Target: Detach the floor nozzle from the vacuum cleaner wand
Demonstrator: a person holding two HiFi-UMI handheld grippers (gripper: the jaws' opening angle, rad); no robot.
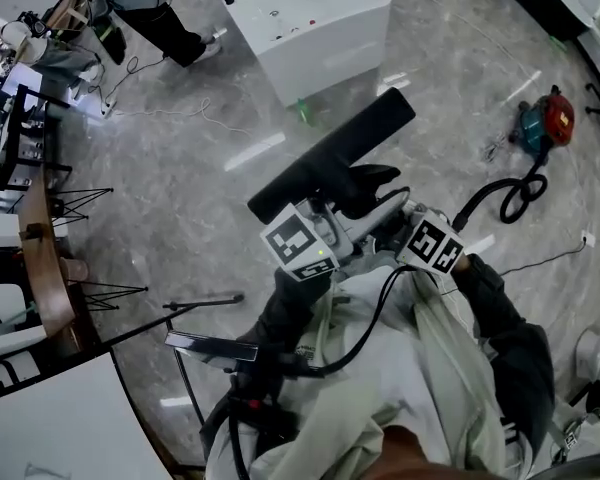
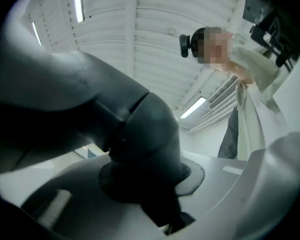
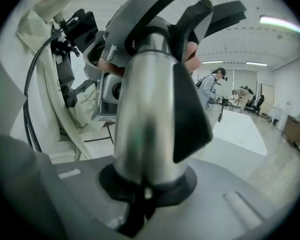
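The black floor nozzle (image 1: pixel 332 156) is held up off the floor in the head view, its long bar running from lower left to upper right. My left gripper (image 1: pixel 342 208) is shut on the nozzle's dark grey neck (image 2: pixel 140 134), which fills the space between the jaws in the left gripper view. My right gripper (image 1: pixel 392 220) is shut on the silver wand end (image 3: pixel 145 129), a shiny tube with a black wedge-shaped piece on its side. In the right gripper view the nozzle's neck (image 3: pixel 155 19) sits just beyond the tube. Whether the two parts are still joined I cannot tell.
A red and teal vacuum canister (image 1: pixel 546 122) lies on the grey floor at the right, its black hose (image 1: pixel 510 196) curling toward me. A white box (image 1: pixel 310 23) stands ahead. A person (image 1: pixel 155 8) stands at the far left. Tripod legs (image 1: pixel 80 203) and desks line the left side.
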